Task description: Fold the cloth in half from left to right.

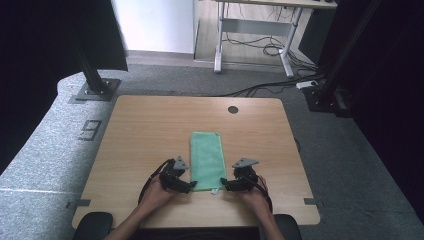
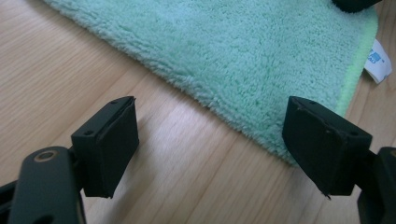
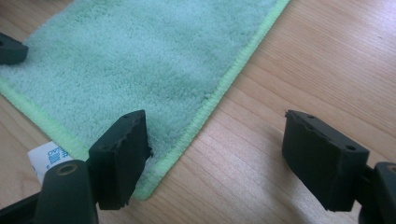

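Note:
A green folded towel [image 1: 206,160] lies lengthwise in the middle of the wooden table [image 1: 150,125], with a small white label [image 1: 214,191] at its near edge. My left gripper [image 1: 189,186] is open at the towel's near left corner, its jaws straddling the towel [image 2: 224,56] edge just above the table. My right gripper [image 1: 224,184] is open at the near right corner, one jaw over the towel [image 3: 140,60] and the other over bare wood. The label [image 2: 377,61] also appears in the left gripper view, and the label [image 3: 47,156] in the right gripper view.
A round cable hole [image 1: 233,109] sits near the table's far edge. Black frame posts [image 1: 92,70] stand at the back left and right on grey carpet. A white desk frame [image 1: 250,30] with cables is behind the table.

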The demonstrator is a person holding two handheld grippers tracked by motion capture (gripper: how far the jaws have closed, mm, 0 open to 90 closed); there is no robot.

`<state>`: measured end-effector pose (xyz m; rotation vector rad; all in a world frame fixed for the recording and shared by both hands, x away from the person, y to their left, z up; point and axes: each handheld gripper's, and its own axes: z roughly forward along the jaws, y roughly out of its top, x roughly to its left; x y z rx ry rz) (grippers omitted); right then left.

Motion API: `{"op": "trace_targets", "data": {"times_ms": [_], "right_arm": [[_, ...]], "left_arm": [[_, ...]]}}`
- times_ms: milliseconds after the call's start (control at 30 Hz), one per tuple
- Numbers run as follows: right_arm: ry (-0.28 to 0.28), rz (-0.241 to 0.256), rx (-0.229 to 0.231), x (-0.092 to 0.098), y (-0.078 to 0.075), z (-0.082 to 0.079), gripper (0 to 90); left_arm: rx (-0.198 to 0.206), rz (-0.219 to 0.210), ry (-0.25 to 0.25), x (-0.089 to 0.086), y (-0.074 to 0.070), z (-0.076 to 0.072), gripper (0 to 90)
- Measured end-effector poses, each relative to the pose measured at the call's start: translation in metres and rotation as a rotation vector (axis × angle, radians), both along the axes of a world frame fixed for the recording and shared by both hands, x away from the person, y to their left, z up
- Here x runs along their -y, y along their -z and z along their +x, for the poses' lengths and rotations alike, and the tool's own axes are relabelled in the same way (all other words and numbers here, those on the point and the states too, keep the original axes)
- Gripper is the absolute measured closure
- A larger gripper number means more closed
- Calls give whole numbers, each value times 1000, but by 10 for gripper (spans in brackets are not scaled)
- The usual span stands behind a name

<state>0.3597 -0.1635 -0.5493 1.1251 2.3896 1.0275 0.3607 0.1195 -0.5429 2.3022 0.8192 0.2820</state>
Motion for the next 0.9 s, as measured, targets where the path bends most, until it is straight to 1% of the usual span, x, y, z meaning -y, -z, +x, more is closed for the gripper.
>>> {"op": "trace_targets", "data": {"times_ms": [133, 200, 300, 467, 600, 700, 900], "right_arm": [[-3, -3, 1, -8, 0, 1, 206], [-6, 0, 4, -12, 0, 3, 205], [-12, 5, 8, -18, 1, 8, 197], [-13, 14, 21, -27, 3, 19, 189], [-14, 16, 26, -33, 3, 30, 182], [-14, 26, 34, -36, 4, 36, 166], [-14, 28, 34, -37, 5, 38, 154]], "left_arm": [[11, 1, -26, -8, 1, 3, 179], [13, -11, -45, -13, 2, 5, 180], [19, -22, -65, -21, 3, 9, 178], [23, -23, -89, -29, 3, 16, 164], [27, -29, -104, -36, 4, 25, 146], [30, -38, -118, -40, 5, 30, 142], [28, -41, -111, -41, 5, 32, 142]]}}
